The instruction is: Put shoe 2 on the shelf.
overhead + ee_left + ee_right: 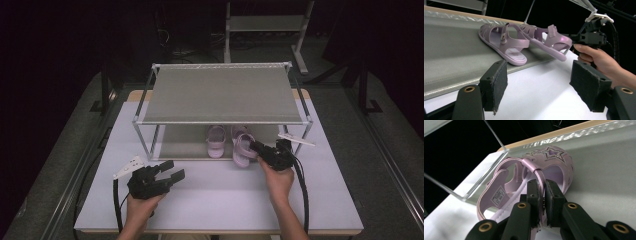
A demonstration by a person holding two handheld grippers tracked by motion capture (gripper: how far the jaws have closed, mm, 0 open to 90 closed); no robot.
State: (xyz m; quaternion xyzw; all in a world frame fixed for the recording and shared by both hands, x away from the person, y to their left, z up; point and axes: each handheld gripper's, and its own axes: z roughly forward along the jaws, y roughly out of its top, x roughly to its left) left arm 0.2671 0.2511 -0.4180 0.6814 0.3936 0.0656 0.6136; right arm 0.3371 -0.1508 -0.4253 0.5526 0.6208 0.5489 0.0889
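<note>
Right tongs (254, 146) are clamped on the heel strap of 1 lilac sandal (243, 151); in the right gripper view the 2 pads pinch the strap (539, 178) between them. This sandal sits at the front edge of the rack's lower shelf (182, 142), heel end lifted and projecting off the shelf over the white worktop (210, 200), toe end on the shelf fabric. A star pattern shows on its toe (554, 153).

The 2nd sandal (216, 140) lies flat on the same lower shelf, just beside the held one, on the left as seen in the high view.

Left tongs (172, 171) stand wide apart, holding nothing, over the worktop in front of the rack and left of both sandals.

The rack's top shelf (222, 92) is bare grey fabric.
</note>
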